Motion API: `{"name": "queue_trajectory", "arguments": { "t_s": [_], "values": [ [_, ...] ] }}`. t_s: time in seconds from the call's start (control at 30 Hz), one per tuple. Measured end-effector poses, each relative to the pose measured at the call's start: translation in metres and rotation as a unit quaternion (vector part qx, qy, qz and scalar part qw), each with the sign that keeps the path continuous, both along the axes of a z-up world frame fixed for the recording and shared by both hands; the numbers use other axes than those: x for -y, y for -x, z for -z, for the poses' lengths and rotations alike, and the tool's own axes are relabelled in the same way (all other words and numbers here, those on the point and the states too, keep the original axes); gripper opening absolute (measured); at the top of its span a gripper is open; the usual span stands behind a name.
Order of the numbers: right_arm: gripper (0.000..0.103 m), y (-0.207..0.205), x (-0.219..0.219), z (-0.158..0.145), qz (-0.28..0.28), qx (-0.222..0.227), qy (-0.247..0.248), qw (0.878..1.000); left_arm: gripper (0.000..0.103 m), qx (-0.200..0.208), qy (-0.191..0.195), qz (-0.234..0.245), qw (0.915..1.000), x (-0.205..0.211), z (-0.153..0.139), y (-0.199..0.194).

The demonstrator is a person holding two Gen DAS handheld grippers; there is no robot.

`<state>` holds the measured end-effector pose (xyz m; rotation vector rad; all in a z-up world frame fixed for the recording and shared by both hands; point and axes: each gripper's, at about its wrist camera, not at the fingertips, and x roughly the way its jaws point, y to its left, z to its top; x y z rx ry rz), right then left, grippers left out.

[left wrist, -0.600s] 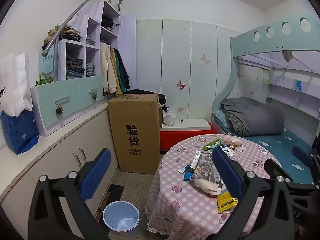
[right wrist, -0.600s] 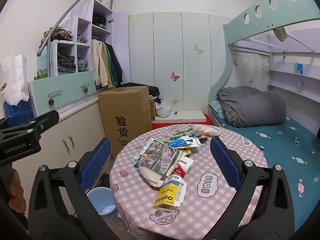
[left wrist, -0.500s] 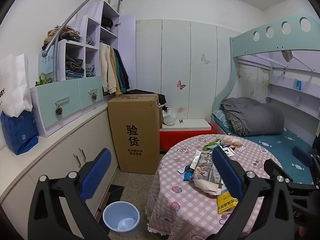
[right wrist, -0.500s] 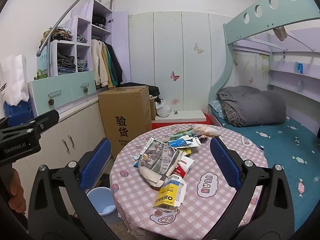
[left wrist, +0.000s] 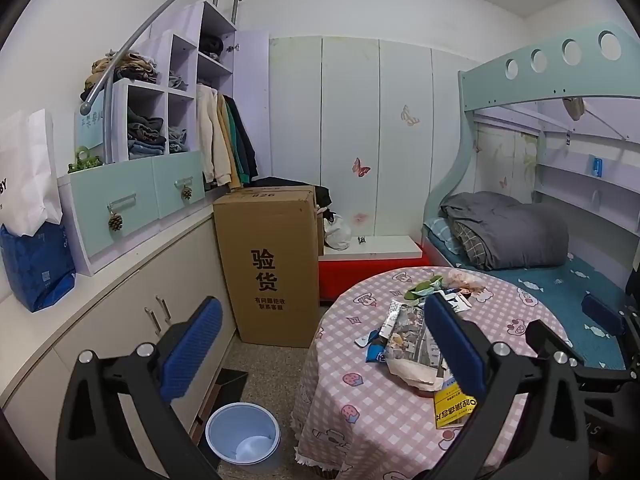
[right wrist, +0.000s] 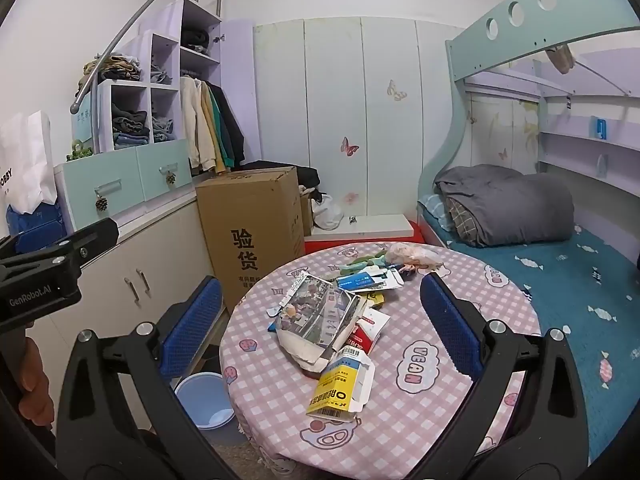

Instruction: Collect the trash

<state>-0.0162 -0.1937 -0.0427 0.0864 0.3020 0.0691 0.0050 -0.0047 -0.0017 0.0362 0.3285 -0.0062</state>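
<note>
Both tools are hovering short of a round bench (right wrist: 440,420) draped in a pink checked cloth, on which the trash (right wrist: 340,320) is lying heaped at the centre: a torn printed paper bag (right wrist: 320,316), a flattened yellow carton (right wrist: 340,388) nearest the viewer, and smaller wrappers (right wrist: 368,276) toward the far edge. The right hand-held gripper (right wrist: 320,324) is facing this heap squarely with its blue pads spread wide and nothing between them — a stance suited, presumably, to taking the first piece. The left hand-held gripper (left wrist: 320,344), likewise spread and empty, is pointing toward the gap between bench and cabinets, where a pale blue bin (left wrist: 242,432) is standing on the floor just beside the cloth's hem; it appears placed there so that pieces can be dropped straight off the bench edge. Compared with the frames half a second earlier, nothing is differing — the pile, the bin and both framings are matching, so collection is seemingly not yet begun.
</note>
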Motion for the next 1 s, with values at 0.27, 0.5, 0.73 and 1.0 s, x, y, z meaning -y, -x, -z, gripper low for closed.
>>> {"name": "queue_trajectory", "arguments": {
  "t_s": [0.27,0.5,0.73,1.0],
  "values": [
    [0.097,-0.0029,-0.0011,0.0016,-0.003,-0.005,0.000,1.000,0.099,-0.003,0.000,0.001,1.0000,0.0010,0.0058,-0.0042],
    [0.097,-0.0034,-0.0030,0.0037,-0.007,-0.009,-0.002,1.000,0.099,-0.005,-0.001,0.001,1.0000,0.0017,0.0098,-0.0077],
    [0.097,-0.0045,-0.0022,0.0036,-0.011,-0.014,-0.004,1.000,0.099,-0.006,-0.001,0.001,1.0000,0.0010,0.0095,-0.0072],
    [0.097,-0.0048,-0.0043,0.0041,-0.013,-0.016,-0.004,1.000,0.099,-0.006,0.000,0.001,1.0000,0.0008,0.0096,-0.0074]
  ]
}}
